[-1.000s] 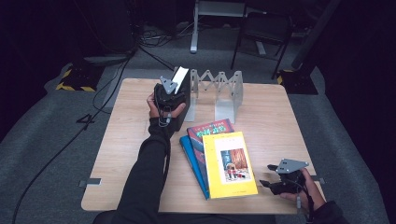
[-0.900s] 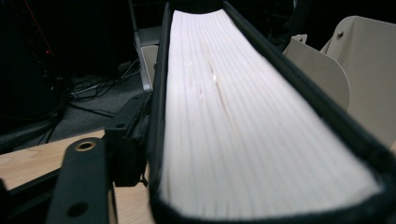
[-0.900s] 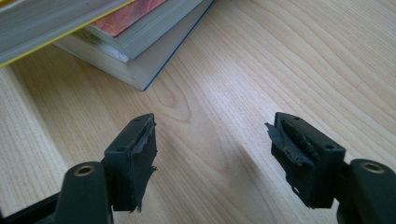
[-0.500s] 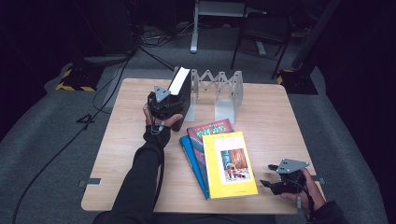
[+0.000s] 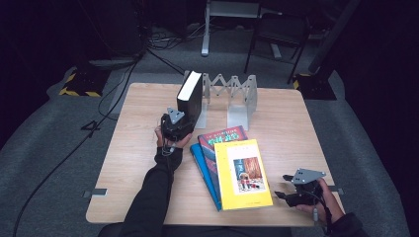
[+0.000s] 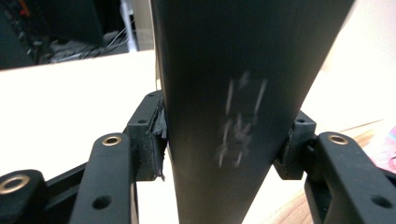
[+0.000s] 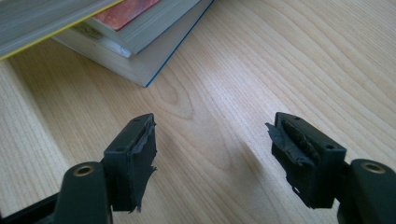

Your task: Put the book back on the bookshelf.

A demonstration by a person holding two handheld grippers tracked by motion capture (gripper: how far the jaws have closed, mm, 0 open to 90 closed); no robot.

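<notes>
A thick black book (image 5: 191, 98) stands upright at the left end of the grey zigzag book rack (image 5: 232, 96) at the back of the table. My left gripper (image 5: 179, 124) is shut on the black book's (image 6: 233, 93) spine, its pads (image 6: 152, 140) pressed against both sides. A stack of three books lies flat mid-table: a yellow book (image 5: 242, 173) on top, a red book (image 5: 220, 140) under it and a blue book (image 5: 201, 168) at the bottom. My right gripper (image 5: 282, 187) rests open near the front right edge, with bare wood between its fingers (image 7: 135, 154) and the stack's corner (image 7: 135, 51) ahead.
The wooden table (image 5: 133, 143) has free room to the left of my left arm and along its right side. Behind the table are cables on the grey floor (image 5: 148, 49), a metal stand (image 5: 217, 24) and a chair (image 5: 279, 39).
The left gripper has pulled back toward me while tipping the black book from a lean to upright against the rack's left end. The right gripper has stayed put.
</notes>
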